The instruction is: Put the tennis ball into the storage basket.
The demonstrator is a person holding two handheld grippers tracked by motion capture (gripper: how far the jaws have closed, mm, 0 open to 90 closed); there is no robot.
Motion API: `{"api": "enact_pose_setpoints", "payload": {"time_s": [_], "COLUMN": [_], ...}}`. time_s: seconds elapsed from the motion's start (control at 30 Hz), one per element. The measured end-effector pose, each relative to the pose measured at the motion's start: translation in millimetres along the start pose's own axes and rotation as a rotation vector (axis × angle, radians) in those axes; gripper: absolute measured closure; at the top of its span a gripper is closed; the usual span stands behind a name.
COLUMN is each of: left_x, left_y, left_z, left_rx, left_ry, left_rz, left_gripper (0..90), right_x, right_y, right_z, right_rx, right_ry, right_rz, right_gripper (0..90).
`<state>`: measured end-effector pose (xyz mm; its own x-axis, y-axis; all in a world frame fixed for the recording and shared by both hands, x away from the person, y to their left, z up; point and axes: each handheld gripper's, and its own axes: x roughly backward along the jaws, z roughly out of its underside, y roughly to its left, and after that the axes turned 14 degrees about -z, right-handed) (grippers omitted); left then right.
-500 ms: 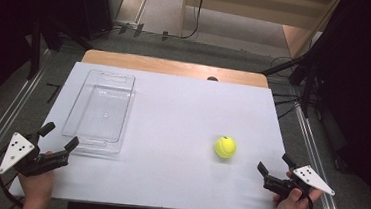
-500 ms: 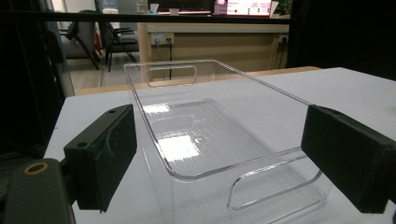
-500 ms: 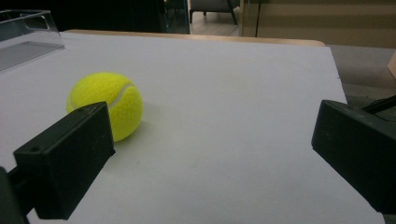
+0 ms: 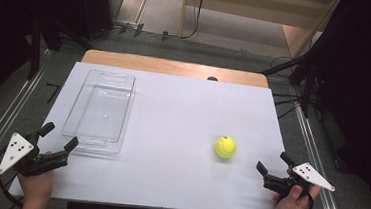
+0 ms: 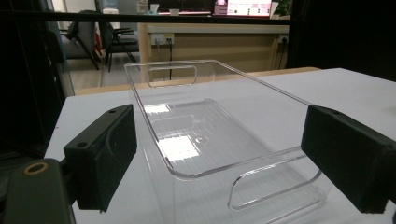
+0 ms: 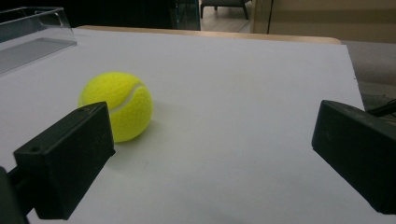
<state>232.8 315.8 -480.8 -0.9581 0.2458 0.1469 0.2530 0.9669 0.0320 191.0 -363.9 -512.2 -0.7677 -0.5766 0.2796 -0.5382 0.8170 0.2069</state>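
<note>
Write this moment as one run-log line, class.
left hand-held gripper: open, facing clear tray | right hand-held gripper: open, near tennis ball | ball: on table, unheld

Bright overhead light on the white table (image 4: 171, 133) — dark surroundings; glare on the clear tray (image 5: 187, 144) (slightly soft).

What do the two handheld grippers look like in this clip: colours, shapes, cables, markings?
Both are black. The left gripper and the right gripper each carry a grey three-cornered plate on top with small dark dots. Their jaws end in blocky black pads with small round holes. A dark cable trails from the left one. No sleeves show at the hands.
</note>
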Motion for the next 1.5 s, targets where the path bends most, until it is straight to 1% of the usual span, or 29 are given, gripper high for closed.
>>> {"api": "enact_pose_setpoints", "payload": {"time_s": [0.1,0.13,0.2,0.27,0.37,0.4,0.47,0.6,0.67,0.73,0.77,0.83,0.97,1.0,1.03,1.07,1.2,1.23,1.3,1.5], "left_x": [0.0,-0.1,-0.3,-0.2,0.2,0.3,0.1,-0.2,-0.2,-0.2,-0.2,-0.3,-0.7,-0.8,-0.9,-0.9,-1.0,-1.1,-1.1,-0.9], "left_y": [-0.7,-0.8,-1.3,-1.3,-1.2,-1.2,-1.7,-2.4,-2.6,-2.5,-2.3,-2.5,-3.2,-3.1,-3.1,-3.2,-3.6,-3.7,-3.9,-4.1], "left_z": [0.1,0.1,0.1,0.2,0.3,0.4,0.4,0.4,0.4,0.4,0.4,0.4,0.4,0.3,0.4,0.4,0.4,0.4,0.2,0.1], "left_rx": [0.0,-0.003,-0.006,-0.006,-0.005,-0.005,-0.011,-0.017,-0.019,-0.017,-0.017,-0.019,-0.022,-0.022,-0.022,-0.022,-0.022,-0.022,-0.027,-0.03], "left_ry": [-0.001,0.0,0.001,0.0,0.0,-0.001,0.002,0.004,0.003,0.002,0.004,0.004,0.006,0.008,0.006,0.006,0.005,0.005,0.008,0.011], "left_rz": [0.001,0.001,0.0,-0.001,-0.002,-0.002,-0.001,-0.002,-0.001,-0.002,-0.001,0.001,0.004,0.004,0.006,0.006,0.004,0.004,0.003,0.004], "left_gripper": [11.1,11.1,11.1,11.1,11.1,11.1,11.1,11.1,11.1,11.1,11.1,11.1,11.1,11.1,11.1,11.1,11.1,11.1,11.1,11.1], "right_x": [-1.6,-2.8,-5.0,-9.0,-12.1,-13.5,-18.0,-21.5,-23.8,-25.8,-27.2,-29.2,-32.5,-35.3,-35.3,-38.4,-42.0,-43.8,-46.8,-56.6], "right_y": [0.2,1.3,2.7,5.9,7.7,9.2,11.4,13.5,14.2,15.8,15.7,16.6,17.8,17.8,17.8,17.9,18.6,19.1,19.9,24.0], "right_z": [-2.4,-4.4,-8.0,-14.3,-18.6,-20.7,-27.2,-31.8,-34.0,-35.8,-36.9,-38.7,-41.7,-43.1,-43.1,-44.1,-45.8,-47.0,-49.0,-55.2], "right_rx": [0.01,0.009,0.03,0.047,0.058,0.052,0.071,0.07,0.081,0.071,0.084,0.094,0.088,0.089,0.089,0.096,0.099,0.104,0.108,0.12], "right_ry": [0.005,0.013,0.033,0.056,0.071,0.076,0.094,0.108,0.115,0.131,0.13,0.137,0.158,0.175,0.175,0.191,0.212,0.218,0.232,0.273], "right_rz": [-0.013,-0.025,-0.035,-0.057,-0.068,-0.075,-0.091,-0.108,-0.111,-0.12,-0.126,-0.131,-0.146,-0.15,-0.15,-0.159,-0.165,-0.178,-0.178,-0.203], "right_gripper": [0.0,0.0,0.0,0.0,0.0,0.0,0.0,0.0,0.0,0.0,0.0,0.0,0.0,0.0,0.0,0.0,0.0,0.0,0.0,0.0]}}
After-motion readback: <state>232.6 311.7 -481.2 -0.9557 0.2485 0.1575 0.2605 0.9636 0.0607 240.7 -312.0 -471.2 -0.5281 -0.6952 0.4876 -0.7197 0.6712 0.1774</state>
